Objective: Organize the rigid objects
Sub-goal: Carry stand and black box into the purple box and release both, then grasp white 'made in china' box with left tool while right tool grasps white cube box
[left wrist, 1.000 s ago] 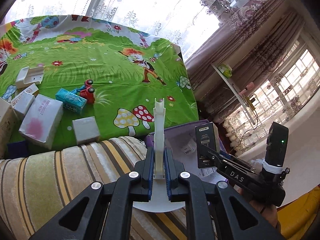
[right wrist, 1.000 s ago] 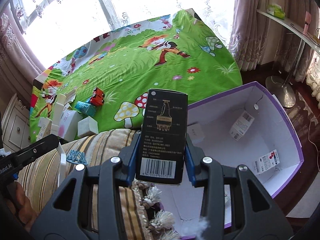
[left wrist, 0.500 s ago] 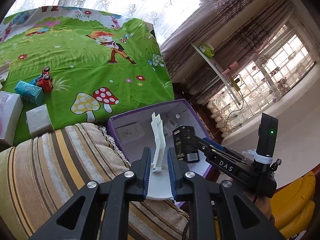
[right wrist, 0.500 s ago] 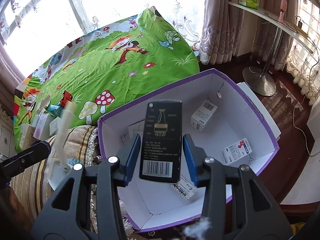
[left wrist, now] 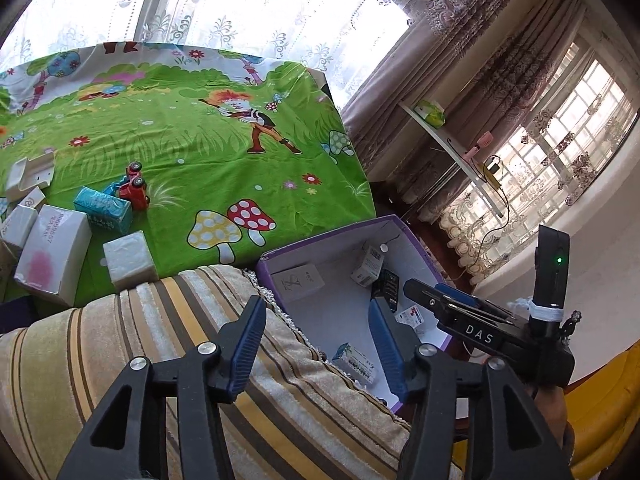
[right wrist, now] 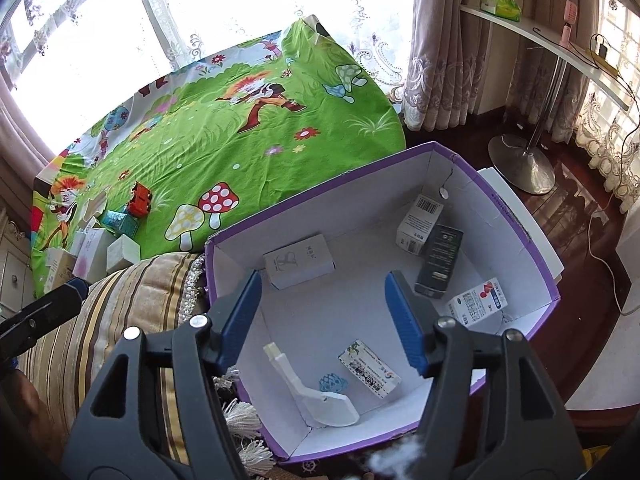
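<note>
A purple box (right wrist: 516, 224) with a white inside sits beside a striped cushion (left wrist: 120, 352). In it lie a black box (right wrist: 440, 260), a white spoon-shaped piece (right wrist: 316, 392), a small blue crown-like piece (right wrist: 333, 383) and several small cartons. My right gripper (right wrist: 322, 320) hangs over the box, jaws opening, nothing between them. My left gripper (left wrist: 318, 348) hovers over the cushion's edge and the purple box (left wrist: 412, 236), jaws opening and empty. More boxes (left wrist: 52, 252) and a red toy car (left wrist: 134, 188) lie on the green cartoon cloth (left wrist: 200, 152).
In the left wrist view the right gripper's body (left wrist: 492, 332) reaches in over the box from the right. A white shelf on a metal stand (right wrist: 532, 52), curtains and a dark wood floor (right wrist: 568, 216) lie beyond the box. A yellow seat (left wrist: 600, 408) is at the lower right.
Both grippers let go: the black box dropped from the right jaws and the white spoon-shaped piece from the left, both now lying in the purple box. Both pairs of jaws have spread apart.
</note>
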`<action>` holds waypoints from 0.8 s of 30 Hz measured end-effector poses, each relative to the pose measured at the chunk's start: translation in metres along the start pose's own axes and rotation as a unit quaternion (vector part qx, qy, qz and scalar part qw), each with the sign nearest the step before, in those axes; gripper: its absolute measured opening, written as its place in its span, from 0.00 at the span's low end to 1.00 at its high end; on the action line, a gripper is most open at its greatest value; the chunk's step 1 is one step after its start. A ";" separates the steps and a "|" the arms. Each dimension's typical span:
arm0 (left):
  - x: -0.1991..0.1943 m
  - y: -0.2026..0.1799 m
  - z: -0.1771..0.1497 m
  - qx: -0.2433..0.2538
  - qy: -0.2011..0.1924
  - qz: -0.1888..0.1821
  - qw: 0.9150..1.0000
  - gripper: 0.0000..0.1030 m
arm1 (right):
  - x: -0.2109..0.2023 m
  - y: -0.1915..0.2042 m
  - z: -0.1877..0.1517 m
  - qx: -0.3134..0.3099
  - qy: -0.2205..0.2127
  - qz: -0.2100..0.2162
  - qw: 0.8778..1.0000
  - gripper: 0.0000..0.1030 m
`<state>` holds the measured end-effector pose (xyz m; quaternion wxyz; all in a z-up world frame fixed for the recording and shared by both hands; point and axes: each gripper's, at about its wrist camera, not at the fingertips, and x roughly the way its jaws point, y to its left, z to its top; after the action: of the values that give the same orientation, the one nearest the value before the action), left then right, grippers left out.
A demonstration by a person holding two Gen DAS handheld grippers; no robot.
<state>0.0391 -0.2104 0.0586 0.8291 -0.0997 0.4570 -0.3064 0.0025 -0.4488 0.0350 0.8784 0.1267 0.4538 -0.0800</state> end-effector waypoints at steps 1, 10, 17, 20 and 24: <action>-0.003 0.001 0.000 0.005 -0.005 0.009 1.000 0.58 | 0.000 0.003 0.000 -0.004 0.000 0.000 1.000 0.67; -0.038 0.030 -0.002 0.017 -0.054 0.092 0.994 0.72 | 0.001 0.034 0.000 -0.037 0.009 0.017 0.999 0.70; -0.069 0.073 -0.015 0.001 -0.073 0.098 0.993 0.74 | 0.007 0.066 0.001 -0.069 0.019 0.029 0.997 0.71; -0.082 0.091 -0.020 -0.006 -0.076 0.124 0.989 0.74 | 0.010 0.082 0.001 -0.087 0.025 0.037 0.995 0.71; -0.099 0.118 -0.024 -0.022 -0.083 0.164 0.983 0.74 | 0.016 0.103 0.001 -0.107 0.031 0.045 0.993 0.72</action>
<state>0.0295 -0.0545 0.0611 0.9007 -0.0665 0.4032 -0.1472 0.0387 -0.3514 0.0373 0.8753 0.0543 0.4803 0.0124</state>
